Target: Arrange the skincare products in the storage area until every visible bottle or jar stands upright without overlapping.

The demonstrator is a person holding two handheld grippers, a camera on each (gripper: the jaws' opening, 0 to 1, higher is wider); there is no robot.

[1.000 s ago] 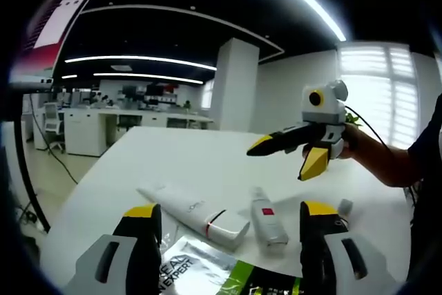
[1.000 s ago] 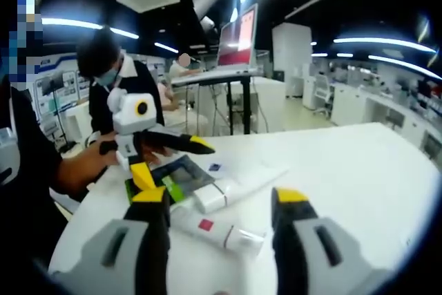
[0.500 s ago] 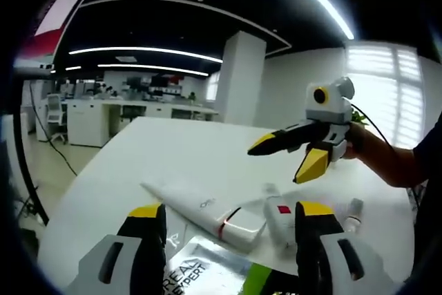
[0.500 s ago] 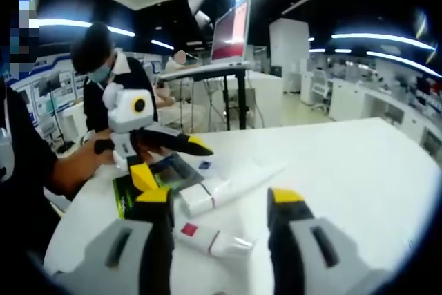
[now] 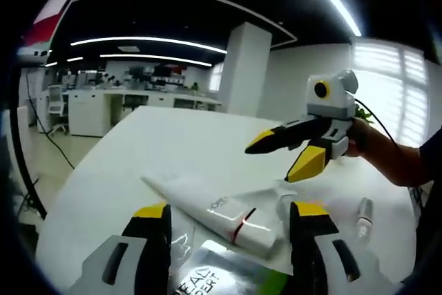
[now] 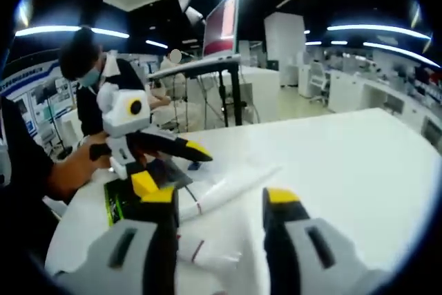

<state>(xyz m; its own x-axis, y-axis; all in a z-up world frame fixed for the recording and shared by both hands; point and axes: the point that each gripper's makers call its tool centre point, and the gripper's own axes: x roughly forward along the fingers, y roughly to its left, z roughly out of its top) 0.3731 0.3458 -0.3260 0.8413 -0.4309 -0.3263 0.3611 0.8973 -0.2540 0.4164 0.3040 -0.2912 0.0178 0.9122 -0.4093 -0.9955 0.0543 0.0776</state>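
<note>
Table (image 5: 173,150): smooth white top, faint sheen under the ceiling lights.
Large tube (image 5: 214,208): white plastic, glossy, with a red band near the cap.
Small tube (image 6: 207,257): white plastic, smooth; view blurred.
Sachet (image 5: 207,278): silvery foil-like pack, shiny and crinkled.
Slim bottle (image 5: 364,211): pale, glossy; material unclear.
Left gripper (image 5: 231,253): matt grey plastic jaws, yellow tips.
Right gripper (image 6: 214,240): same grey plastic, yellow tips, black inner faces.
</note>
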